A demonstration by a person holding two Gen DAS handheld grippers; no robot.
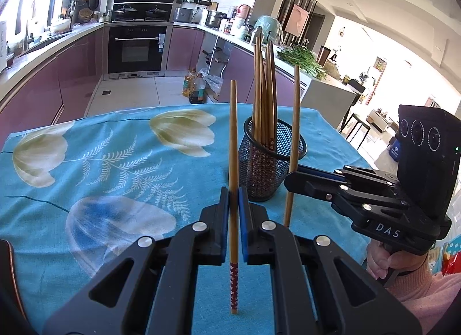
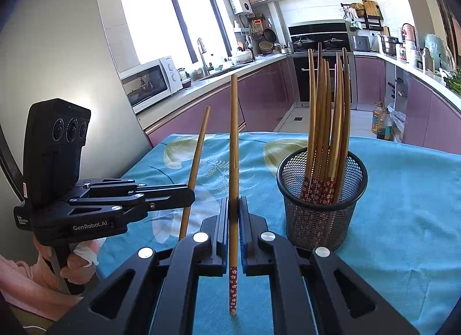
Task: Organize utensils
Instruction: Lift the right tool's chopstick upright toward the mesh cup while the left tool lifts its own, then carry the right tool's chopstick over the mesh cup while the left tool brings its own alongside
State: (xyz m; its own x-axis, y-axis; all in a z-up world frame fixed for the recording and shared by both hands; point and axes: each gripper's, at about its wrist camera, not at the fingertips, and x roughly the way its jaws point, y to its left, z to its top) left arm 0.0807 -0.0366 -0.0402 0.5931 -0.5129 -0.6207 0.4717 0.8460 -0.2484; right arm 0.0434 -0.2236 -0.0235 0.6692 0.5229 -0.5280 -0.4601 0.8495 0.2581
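Note:
My left gripper point(image 1: 234, 199) is shut on one wooden chopstick point(image 1: 233, 147), held upright with its red patterned end pointing down. My right gripper point(image 2: 234, 211) is shut on a second chopstick point(image 2: 234, 147), also upright with the patterned end low. A black mesh cup point(image 1: 268, 179) stands on the table with several chopsticks point(image 1: 263, 90) in it, patterned ends down. In the left wrist view the right gripper point(image 1: 289, 180) sits just right of the cup. In the right wrist view the left gripper point(image 2: 188, 195) is to the left, and the cup point(image 2: 317, 219) to the right.
A teal flowered cloth point(image 1: 115, 147) covers the table, whose far edge drops to the kitchen floor. Oil bottles point(image 1: 194, 87) stand on the floor beyond. Purple cabinets and an oven point(image 1: 137, 46) line the back. A microwave point(image 2: 149, 81) sits on the counter.

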